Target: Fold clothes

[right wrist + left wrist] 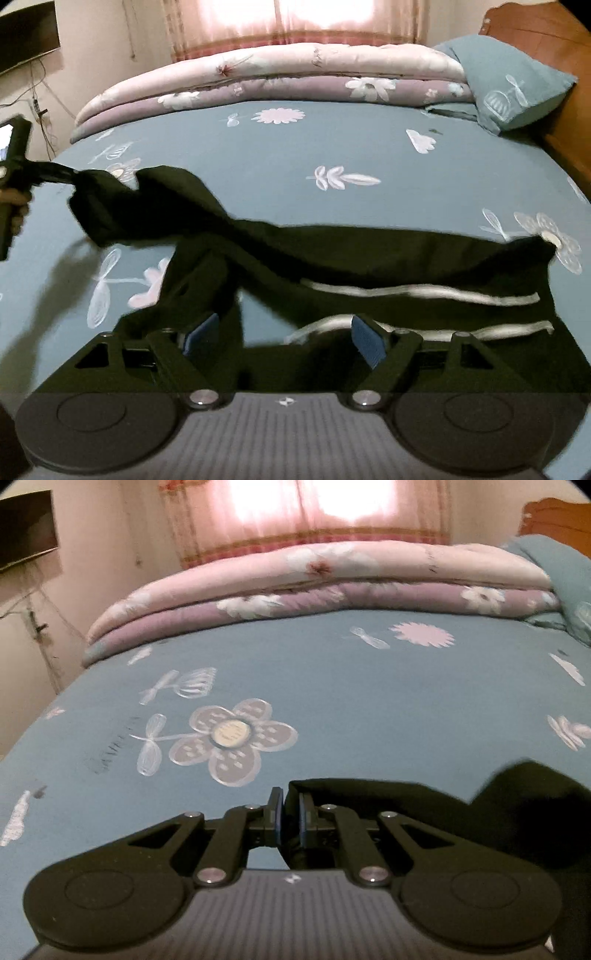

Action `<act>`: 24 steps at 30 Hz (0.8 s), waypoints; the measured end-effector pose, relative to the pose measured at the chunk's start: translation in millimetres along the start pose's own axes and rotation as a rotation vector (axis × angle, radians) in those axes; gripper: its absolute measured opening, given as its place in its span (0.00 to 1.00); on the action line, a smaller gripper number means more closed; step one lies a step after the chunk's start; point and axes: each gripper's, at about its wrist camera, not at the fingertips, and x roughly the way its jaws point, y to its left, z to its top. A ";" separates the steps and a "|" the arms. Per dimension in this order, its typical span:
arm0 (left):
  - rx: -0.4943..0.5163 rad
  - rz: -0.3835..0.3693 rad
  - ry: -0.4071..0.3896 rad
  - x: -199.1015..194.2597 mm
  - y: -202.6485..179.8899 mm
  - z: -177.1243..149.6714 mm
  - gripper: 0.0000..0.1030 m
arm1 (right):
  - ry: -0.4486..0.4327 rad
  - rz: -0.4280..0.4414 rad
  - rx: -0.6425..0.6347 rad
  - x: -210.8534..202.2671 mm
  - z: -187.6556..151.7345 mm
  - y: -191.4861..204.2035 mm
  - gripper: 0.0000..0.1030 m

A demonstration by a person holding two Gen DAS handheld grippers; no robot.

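While your left gripper [290, 818] pinches the black striped garment [369, 254] and the right gripper [284, 338] gapes empty, lifting further may drag it crooked across the bed [277, 155].

Trousers [369, 254] across bed [258, 155] — folded quilts [277, 81] behind, pillow [517, 85] far right.

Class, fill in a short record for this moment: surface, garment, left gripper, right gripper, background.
surface: blue floral bedsheet
garment: black garment with white stripes, one end lifted, the rest lying on the sheet
left gripper: shut on the garment's edge
right gripper: open above the striped part, gripping nothing
background: folded quilts, pillow, curtain
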 end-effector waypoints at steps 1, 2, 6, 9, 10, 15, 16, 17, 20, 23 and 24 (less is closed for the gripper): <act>0.004 0.020 0.001 2.1 3.6 5.5 0.06 | 0.002 0.008 -0.002 10.4 4.2 -1.1 0.80; 0.004 0.042 0.001 4.8 7.3 11.0 0.06 | 0.007 0.025 -0.006 21.5 7.6 0.6 0.80; 0.003 0.094 0.038 20.6 14.7 26.3 0.06 | -0.026 0.046 0.002 52.3 7.2 -0.5 0.80; 0.044 0.165 0.065 32.7 12.9 30.7 0.06 | 0.002 0.093 0.024 68.2 1.1 -6.8 0.80; 0.048 0.180 0.067 35.8 13.2 32.7 0.06 | 0.004 0.102 0.033 70.3 0.8 -7.1 0.80; 0.025 0.256 0.052 49.7 22.0 51.1 0.06 | -0.004 0.122 0.085 66.2 -3.5 -21.9 0.82; 0.026 0.262 0.048 50.8 23.2 55.8 0.06 | 0.001 0.115 0.088 68.1 -4.4 -22.9 0.82; 0.018 0.259 0.043 50.8 24.3 60.5 0.06 | 0.006 0.107 0.091 70.1 -5.2 -23.7 0.82; 0.023 0.211 0.039 49.7 22.0 62.0 0.08 | 0.013 0.083 0.080 73.2 -7.3 -22.9 0.82; 0.051 0.153 0.080 50.8 17.2 50.1 0.12 | 0.017 0.092 0.074 74.4 -8.3 -21.6 0.82; 0.046 0.130 0.099 50.8 17.3 44.9 0.13 | 0.021 0.092 0.069 75.1 -8.9 -20.4 0.82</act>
